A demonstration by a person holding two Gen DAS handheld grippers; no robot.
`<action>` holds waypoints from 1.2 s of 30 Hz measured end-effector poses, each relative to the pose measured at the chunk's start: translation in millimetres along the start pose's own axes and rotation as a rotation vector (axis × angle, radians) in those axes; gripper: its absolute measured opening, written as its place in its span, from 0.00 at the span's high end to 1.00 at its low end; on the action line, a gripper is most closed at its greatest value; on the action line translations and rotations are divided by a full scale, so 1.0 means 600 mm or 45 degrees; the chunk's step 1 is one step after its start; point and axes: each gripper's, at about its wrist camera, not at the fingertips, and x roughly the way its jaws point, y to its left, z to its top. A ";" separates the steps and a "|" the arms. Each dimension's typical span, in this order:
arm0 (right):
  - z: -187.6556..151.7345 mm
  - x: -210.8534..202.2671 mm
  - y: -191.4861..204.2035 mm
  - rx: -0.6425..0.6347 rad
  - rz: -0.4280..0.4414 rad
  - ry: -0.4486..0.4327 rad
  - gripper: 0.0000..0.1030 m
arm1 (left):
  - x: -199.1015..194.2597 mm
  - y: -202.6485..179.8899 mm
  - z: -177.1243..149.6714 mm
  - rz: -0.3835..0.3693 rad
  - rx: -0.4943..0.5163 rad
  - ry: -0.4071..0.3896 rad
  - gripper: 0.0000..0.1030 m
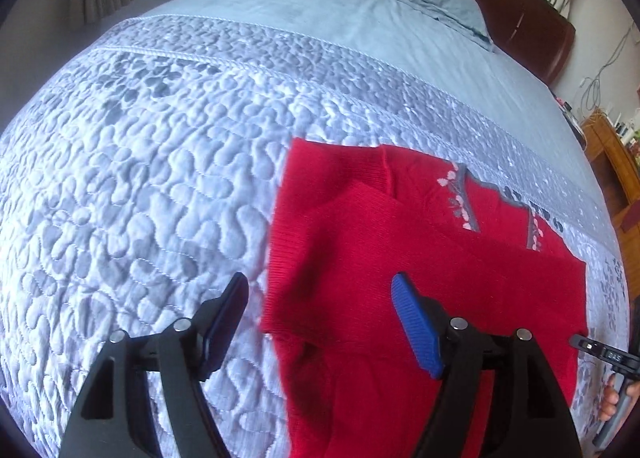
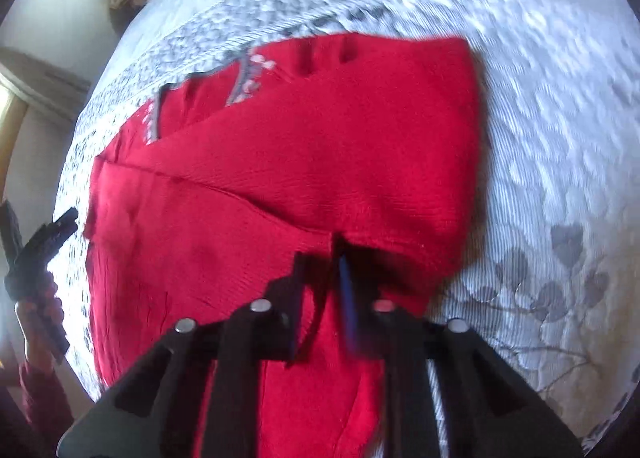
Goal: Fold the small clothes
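Left gripper spread wide over the near edge of a red sweater, gripping nothing.

Left wrist view: one blue pad above the knit, the other finger out over the quilted bedspread; sweater lying flat on the bed, one sleeve already folded across the body, patterned front showing at the far side. Right wrist view: right gripper pinched shut on a red fold at the sweater's near edge, blurred; left gripper far left, off the cloth. Judged partway: sleeve in, further folds and squaring-up left.
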 end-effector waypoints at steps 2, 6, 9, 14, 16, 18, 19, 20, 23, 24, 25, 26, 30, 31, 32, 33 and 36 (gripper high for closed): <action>0.002 -0.010 0.010 -0.053 -0.016 -0.023 0.94 | -0.004 0.007 -0.003 0.007 -0.010 -0.026 0.28; 0.013 -0.034 0.032 -0.160 -0.096 -0.080 0.98 | -0.012 0.000 -0.005 -0.001 -0.015 -0.068 0.28; 0.025 -0.066 0.040 -0.169 -0.071 -0.155 0.98 | -0.020 -0.010 -0.003 -0.005 -0.001 -0.102 0.28; 0.066 -0.125 0.040 -0.148 -0.038 -0.306 0.98 | -0.016 -0.036 0.011 0.033 0.027 -0.165 0.28; 0.087 -0.128 0.029 -0.113 -0.057 -0.309 0.98 | -0.006 -0.049 0.012 0.068 0.048 -0.187 0.25; 0.111 -0.096 0.006 -0.045 -0.130 -0.235 0.98 | 0.021 -0.068 0.010 0.157 0.109 -0.163 0.25; 0.120 -0.075 -0.007 -0.018 -0.144 -0.196 0.97 | 0.035 -0.074 0.009 0.195 0.129 -0.151 0.25; 0.127 -0.052 -0.020 0.005 -0.158 -0.149 0.97 | 0.051 -0.079 0.008 0.226 0.150 -0.129 0.25; 0.129 -0.008 -0.055 0.066 -0.224 -0.067 0.87 | 0.096 -0.078 0.002 0.273 0.177 -0.039 0.24; 0.122 -0.010 -0.059 0.070 -0.194 -0.074 0.82 | 0.097 -0.073 0.001 0.255 0.156 -0.050 0.24; 0.116 -0.012 -0.065 0.072 -0.151 -0.081 0.81 | 0.094 -0.068 0.002 0.236 0.135 -0.048 0.24; 0.108 -0.015 -0.071 0.068 -0.108 -0.083 0.80 | 0.091 -0.065 0.002 0.225 0.120 -0.045 0.24; 0.092 0.001 -0.078 0.064 -0.028 -0.017 0.71 | 0.085 -0.064 -0.003 0.234 0.110 -0.063 0.23; 0.089 0.006 -0.078 0.063 -0.016 -0.009 0.71 | 0.089 -0.066 -0.005 0.248 0.122 -0.062 0.21; 0.085 0.010 -0.074 0.059 -0.006 -0.002 0.71 | 0.091 -0.068 -0.007 0.262 0.126 -0.071 0.20; 0.083 0.013 -0.070 0.054 -0.002 0.000 0.71 | 0.093 -0.069 -0.009 0.276 0.126 -0.079 0.18; 0.077 0.011 -0.057 0.041 -0.006 -0.005 0.86 | 0.095 -0.066 -0.009 0.267 0.101 -0.077 0.18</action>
